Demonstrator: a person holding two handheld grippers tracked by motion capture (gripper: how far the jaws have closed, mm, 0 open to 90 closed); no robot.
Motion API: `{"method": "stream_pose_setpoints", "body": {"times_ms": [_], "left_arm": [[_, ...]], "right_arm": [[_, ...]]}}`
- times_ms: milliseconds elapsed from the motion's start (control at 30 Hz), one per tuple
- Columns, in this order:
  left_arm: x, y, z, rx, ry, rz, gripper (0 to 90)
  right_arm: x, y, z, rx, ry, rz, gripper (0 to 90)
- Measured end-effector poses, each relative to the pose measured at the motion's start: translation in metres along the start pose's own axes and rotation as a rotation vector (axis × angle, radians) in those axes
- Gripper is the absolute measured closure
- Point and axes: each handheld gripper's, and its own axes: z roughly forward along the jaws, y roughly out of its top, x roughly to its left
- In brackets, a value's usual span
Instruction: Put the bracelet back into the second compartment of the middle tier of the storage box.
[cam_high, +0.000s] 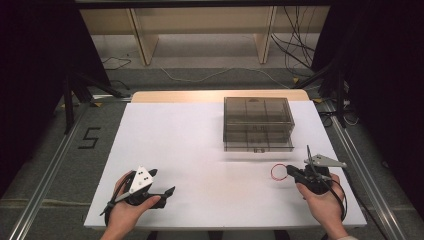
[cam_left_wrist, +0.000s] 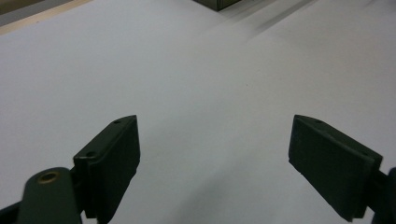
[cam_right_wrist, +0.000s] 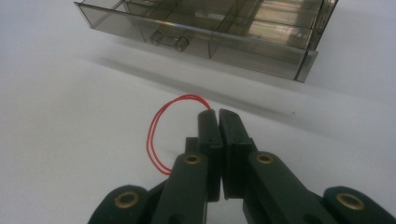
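While the right claw (cam_right_wrist: 218, 114) at the lower right of the high view pinches a red wire loop (cam_right_wrist: 161, 133) just below the smoky plastic drawer box (cam_high: 258, 122), the left claw (cam_left_wrist: 215, 163) rests spread at the counter's (cam_high: 190, 145) lower left, holding nothing.

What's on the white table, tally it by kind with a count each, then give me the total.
Smoky clear drawer box: 1
Red wire loop, pinched in the shut right claw: 1
Hand-held claws, the left claw with its jaws apart over bare tabletop, plus the right one: 2
Total: 4
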Motion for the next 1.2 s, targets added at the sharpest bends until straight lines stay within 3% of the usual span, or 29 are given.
{"method": "stream_pose_setpoints", "body": {"times_ms": [267,1200], "left_arm": [[0.0,0.0,0.0,0.001,0.001,0.002,16.4],[-0.001,0.0,0.0,-0.002,0.003,0.01,16.4]], "right_arm": [[0.002,0.008,0.003,-0.011,0.001,-0.017,88.9],[0.0,0.024,0.009,-0.043,-0.008,-0.005,88.9]]}}
